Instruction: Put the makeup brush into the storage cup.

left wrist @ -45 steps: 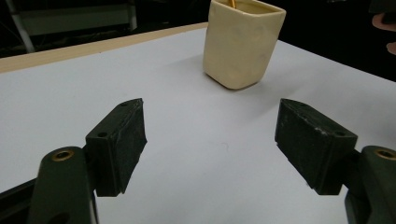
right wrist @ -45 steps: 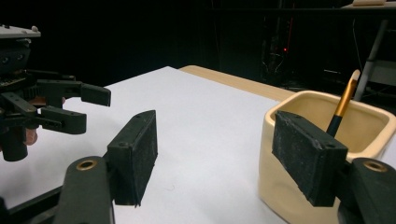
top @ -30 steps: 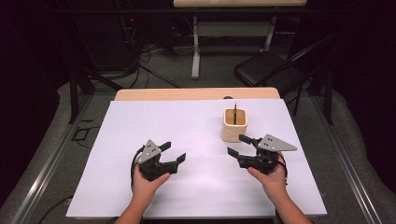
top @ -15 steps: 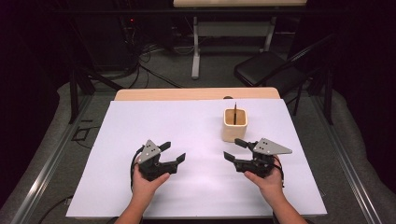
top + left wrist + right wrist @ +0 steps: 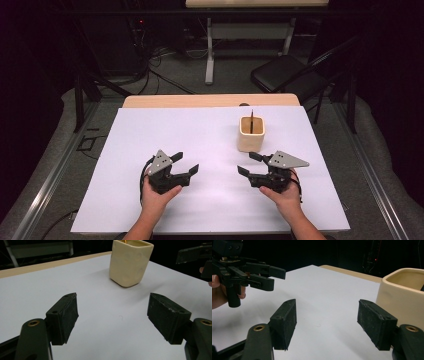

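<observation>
A cream square cup (image 5: 251, 133) stands upright on the white table cover (image 5: 200, 135), with a thin dark stick (image 5: 252, 120) rising out of it. My left gripper (image 5: 184, 164) rests low at the centre left, open, nothing between its jaws; its own view looks at the cup (image 5: 130, 262) across bare white surface. My right gripper (image 5: 249, 164) sits just in front of the cup, open and empty, jaws pointing left. In the right gripper view the cup (image 5: 403, 296) is close at the right and the left gripper (image 5: 272, 277) faces it from the far left.
A tan wooden table edge (image 5: 210, 101) shows behind the white cover. Beyond the table are a black folding chair (image 5: 287, 76), a table leg (image 5: 210, 55) and cables on the grey floor. Metal rails run along both sides of the table.
My right gripper has slid left and a little toward the person, away from the cup's right side. The left gripper has stayed put.
</observation>
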Available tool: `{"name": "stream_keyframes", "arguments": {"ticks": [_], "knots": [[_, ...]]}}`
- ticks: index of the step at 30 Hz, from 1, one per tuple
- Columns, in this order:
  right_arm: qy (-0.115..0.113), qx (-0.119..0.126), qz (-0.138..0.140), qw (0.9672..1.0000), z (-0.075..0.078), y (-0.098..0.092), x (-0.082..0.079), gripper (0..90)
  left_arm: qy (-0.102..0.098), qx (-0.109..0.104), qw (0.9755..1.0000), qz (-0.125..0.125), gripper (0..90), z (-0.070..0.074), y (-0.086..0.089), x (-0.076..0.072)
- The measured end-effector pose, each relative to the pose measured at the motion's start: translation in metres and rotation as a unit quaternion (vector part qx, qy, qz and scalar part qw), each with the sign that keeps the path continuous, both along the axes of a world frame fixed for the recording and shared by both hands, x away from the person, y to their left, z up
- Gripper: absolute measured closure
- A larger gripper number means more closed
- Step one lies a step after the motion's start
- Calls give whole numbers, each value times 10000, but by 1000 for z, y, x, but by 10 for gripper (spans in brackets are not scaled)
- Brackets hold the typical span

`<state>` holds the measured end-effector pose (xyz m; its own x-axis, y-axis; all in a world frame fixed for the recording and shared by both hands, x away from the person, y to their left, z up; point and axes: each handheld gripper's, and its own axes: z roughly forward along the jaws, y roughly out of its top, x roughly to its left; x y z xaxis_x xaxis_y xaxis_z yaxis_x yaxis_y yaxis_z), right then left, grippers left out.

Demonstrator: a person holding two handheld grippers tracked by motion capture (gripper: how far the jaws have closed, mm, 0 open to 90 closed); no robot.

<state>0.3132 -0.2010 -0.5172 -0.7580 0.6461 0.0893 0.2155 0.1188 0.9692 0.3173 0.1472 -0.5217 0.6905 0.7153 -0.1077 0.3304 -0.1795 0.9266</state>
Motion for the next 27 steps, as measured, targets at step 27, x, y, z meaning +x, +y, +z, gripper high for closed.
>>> {"name": "stream_keyframes", "arguments": {"ticks": [27], "knots": [[207,-173,189,9995,-11,9,-1,322,26,8,10000,16,246,-1,0,0]]}}
